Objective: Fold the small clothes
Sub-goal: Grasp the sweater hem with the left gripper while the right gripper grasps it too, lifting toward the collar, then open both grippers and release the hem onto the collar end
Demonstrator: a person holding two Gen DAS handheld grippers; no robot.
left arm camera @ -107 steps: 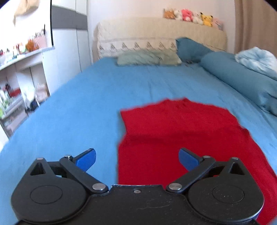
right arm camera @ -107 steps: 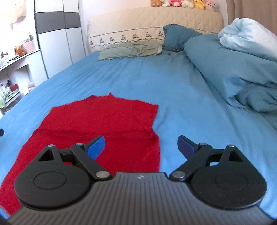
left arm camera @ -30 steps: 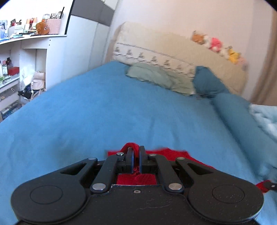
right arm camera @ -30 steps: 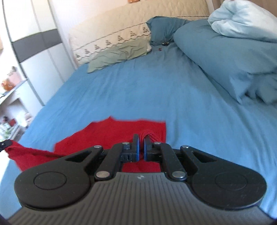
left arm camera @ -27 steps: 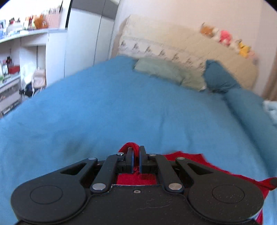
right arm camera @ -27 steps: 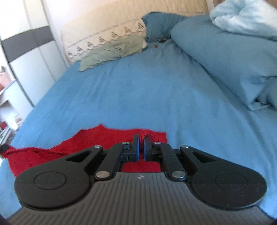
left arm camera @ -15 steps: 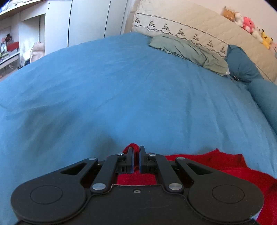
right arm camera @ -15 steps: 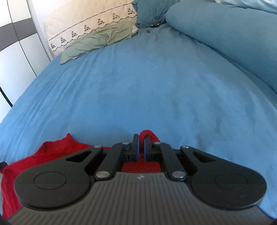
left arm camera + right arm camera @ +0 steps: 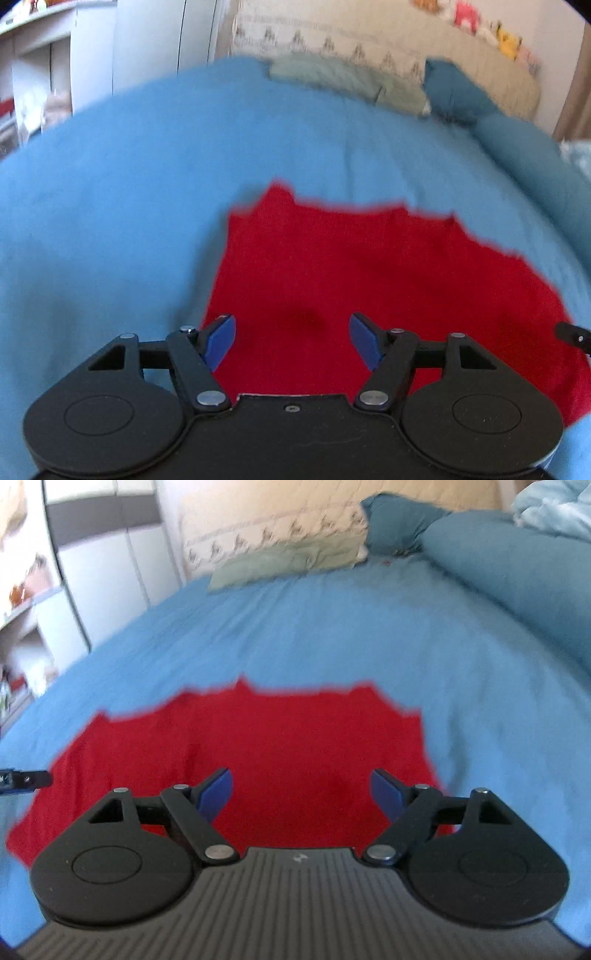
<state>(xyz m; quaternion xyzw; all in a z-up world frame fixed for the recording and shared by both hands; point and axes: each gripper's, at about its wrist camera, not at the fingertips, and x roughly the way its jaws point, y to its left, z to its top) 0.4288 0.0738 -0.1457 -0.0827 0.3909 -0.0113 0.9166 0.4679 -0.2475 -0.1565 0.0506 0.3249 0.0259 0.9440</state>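
Both the left gripper (image 9: 291, 341) and right gripper (image 9: 301, 794) gape wide, empty, above the red garment (image 9: 369, 280); probably regrip edges squarely, blur permitting.

The left gripper (image 9: 291, 341) was matte black plastic, with two round lobes at the sides, each stamped with a shallow circle; angled link arms ran forward from silver rivets, with triangular cut-outs beside them; the fingertips (image 9: 218, 341) carried blue pads; a small screw sat at the middle of the smooth, faintly scratched body. The right gripper (image 9: 301, 794) had the same black lobes, silver rivets and blue-padded fingertips (image 9: 388, 794); its body was grey and ribbed, with a small pale mark at the centre.
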